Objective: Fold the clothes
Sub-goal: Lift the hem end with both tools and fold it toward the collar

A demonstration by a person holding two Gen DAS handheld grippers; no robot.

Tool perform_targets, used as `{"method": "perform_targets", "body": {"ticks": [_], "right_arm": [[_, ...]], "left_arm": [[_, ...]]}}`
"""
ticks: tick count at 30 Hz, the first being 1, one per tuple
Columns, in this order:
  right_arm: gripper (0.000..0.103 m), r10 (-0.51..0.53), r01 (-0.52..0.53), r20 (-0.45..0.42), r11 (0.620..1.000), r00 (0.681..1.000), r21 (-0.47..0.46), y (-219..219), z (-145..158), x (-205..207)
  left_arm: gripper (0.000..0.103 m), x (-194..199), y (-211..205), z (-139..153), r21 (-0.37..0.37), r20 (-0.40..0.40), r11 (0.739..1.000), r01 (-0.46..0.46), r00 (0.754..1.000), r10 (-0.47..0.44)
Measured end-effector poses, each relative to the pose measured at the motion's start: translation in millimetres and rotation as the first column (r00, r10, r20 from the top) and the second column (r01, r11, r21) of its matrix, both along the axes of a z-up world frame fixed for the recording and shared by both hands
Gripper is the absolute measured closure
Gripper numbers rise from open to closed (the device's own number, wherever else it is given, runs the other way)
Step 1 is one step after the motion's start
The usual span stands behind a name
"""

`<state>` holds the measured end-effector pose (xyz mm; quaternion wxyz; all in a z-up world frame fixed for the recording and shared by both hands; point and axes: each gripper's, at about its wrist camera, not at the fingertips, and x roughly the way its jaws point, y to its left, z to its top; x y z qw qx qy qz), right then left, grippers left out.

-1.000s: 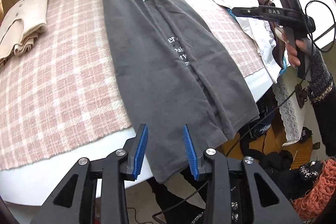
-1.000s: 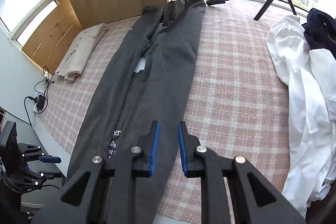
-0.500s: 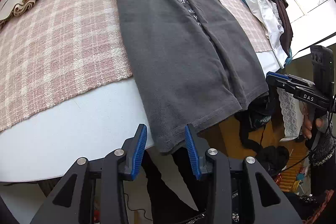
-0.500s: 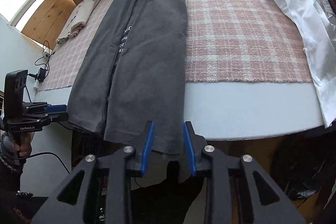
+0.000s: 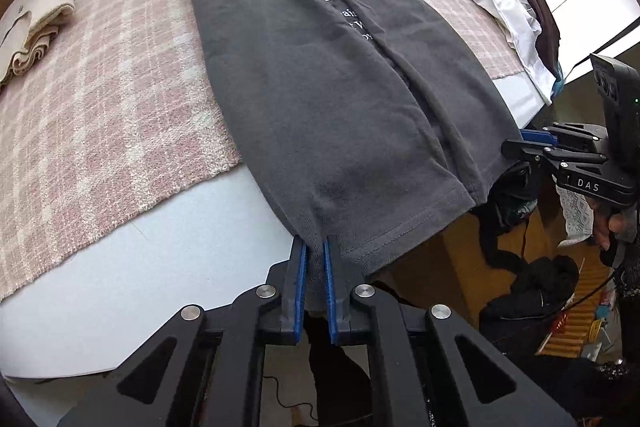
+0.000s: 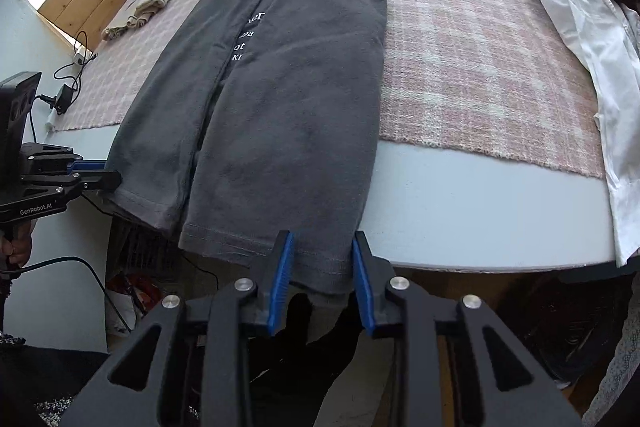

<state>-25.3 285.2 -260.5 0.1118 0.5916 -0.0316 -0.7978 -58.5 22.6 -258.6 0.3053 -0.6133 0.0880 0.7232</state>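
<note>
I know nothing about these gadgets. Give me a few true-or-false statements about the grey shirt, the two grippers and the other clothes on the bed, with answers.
1. The left gripper is closed on the hem of the grey shirt. True.
2. The right gripper is clamped shut on the shirt. False: it is open, its jaws either side of the hem.
3. The shirt's hem hangs over the bed's edge. True.
4. The white shirt lies on top of the grey one. False: it lies apart, plaid blanket between them.
5. A folded beige garment rests on the blanket. True.
</note>
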Motion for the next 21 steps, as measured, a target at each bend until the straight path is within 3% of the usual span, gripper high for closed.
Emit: {"method": "perform_targets", "body": {"ticks": [5, 10, 12, 14, 17, 21], "right_arm": [[0.096, -0.042, 0.047, 0.037, 0.988, 0.998, -0.149, 16, 6, -5], [0.097, -0.112, 0.112, 0.022, 0.929, 0.993, -0.353, 36, 38, -16], [0.097, -0.121, 0.109, -0.004, 0.907, 0.993, -0.406, 42, 57, -28], [0.097, -0.12, 0.094, -0.031, 0.889, 0.992, -0.447, 48, 77, -48], [0.097, -0.105, 0.077, -0.039, 0.897, 0.994, -0.435, 53, 84, -107], [0.097, -0.081, 0.057, -0.042, 0.914, 0.996, -0.401, 60, 88, -191]], "left_arm": [[0.1, -3, -9, 6, 0.073, 0.028, 0.997, -0.001, 1.0, -0.001], [0.1, -17, -26, 35, 0.219, 0.082, 0.974, -0.062, 0.996, 0.044], [0.1, -32, -27, 56, 0.249, 0.057, 0.966, -0.067, 0.997, 0.054], [0.1, -54, -27, 76, 0.283, 0.033, 0.956, -0.072, 0.997, 0.065], [0.1, -96, -21, 100, 0.3, -0.013, 0.952, -0.061, 0.998, 0.068], [0.1, -175, 4, 102, 0.274, -0.054, 0.957, -0.092, 0.992, 0.111]]}}
